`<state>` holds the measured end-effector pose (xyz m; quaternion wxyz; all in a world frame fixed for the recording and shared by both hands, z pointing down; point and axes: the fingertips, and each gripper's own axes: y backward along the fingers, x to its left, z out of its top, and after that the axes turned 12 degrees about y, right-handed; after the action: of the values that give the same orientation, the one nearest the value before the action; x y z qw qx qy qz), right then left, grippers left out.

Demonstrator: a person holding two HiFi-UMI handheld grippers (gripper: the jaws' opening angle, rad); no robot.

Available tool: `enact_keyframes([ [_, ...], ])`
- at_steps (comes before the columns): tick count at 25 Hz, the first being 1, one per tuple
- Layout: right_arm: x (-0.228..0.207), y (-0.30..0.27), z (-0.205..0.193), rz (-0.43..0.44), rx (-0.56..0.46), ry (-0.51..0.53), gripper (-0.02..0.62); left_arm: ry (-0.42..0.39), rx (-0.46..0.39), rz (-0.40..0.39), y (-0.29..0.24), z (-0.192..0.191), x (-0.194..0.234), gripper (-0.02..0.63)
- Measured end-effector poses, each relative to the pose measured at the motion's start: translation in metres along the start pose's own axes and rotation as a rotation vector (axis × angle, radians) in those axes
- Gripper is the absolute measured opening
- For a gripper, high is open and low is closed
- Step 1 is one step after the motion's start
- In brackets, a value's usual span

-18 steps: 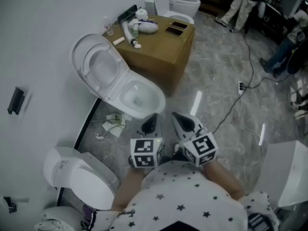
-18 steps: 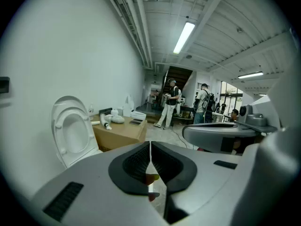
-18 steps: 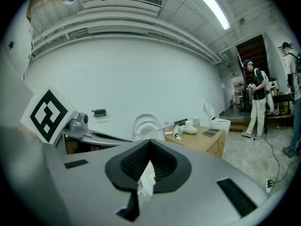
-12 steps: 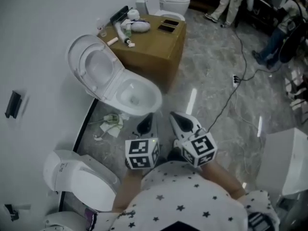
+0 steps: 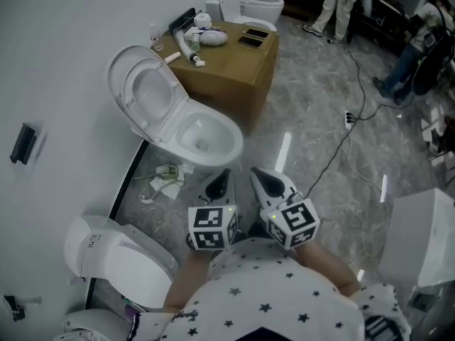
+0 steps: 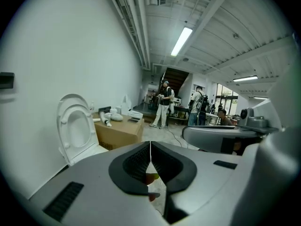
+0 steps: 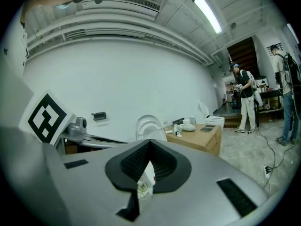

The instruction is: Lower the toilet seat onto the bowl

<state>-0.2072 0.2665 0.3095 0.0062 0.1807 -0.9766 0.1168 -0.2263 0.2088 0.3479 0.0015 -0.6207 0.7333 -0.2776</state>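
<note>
We're only on the approach, left gripper and right gripper both pinched together on nothing, toilet seat upright against the wall behind the bowl, so next we'd reach in and tip it forward.

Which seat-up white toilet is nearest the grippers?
The white ceramic toilet against the wall, beside the brown cardboard box, ahead of the left gripper and right gripper. The far toilet is beyond the box; the lower-left toilet's lid is down.
</note>
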Motion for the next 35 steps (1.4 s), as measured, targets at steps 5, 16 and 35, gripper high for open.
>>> enact_keyframes([
  [5,0.001,-0.002,0.004,0.016,-0.017,-0.032,0.005,0.010,-0.008,-0.001,-0.001,0.002,0.003,0.005],
  [16,-0.051,-0.021,0.000,0.005,0.006,-0.017,0.005,0.032,-0.008,0.003,-0.050,0.016,-0.005,0.005],
  [35,-0.147,-0.079,0.009,0.133,0.001,0.004,0.005,0.092,-0.064,0.116,-0.142,0.064,-0.014,0.005],
])
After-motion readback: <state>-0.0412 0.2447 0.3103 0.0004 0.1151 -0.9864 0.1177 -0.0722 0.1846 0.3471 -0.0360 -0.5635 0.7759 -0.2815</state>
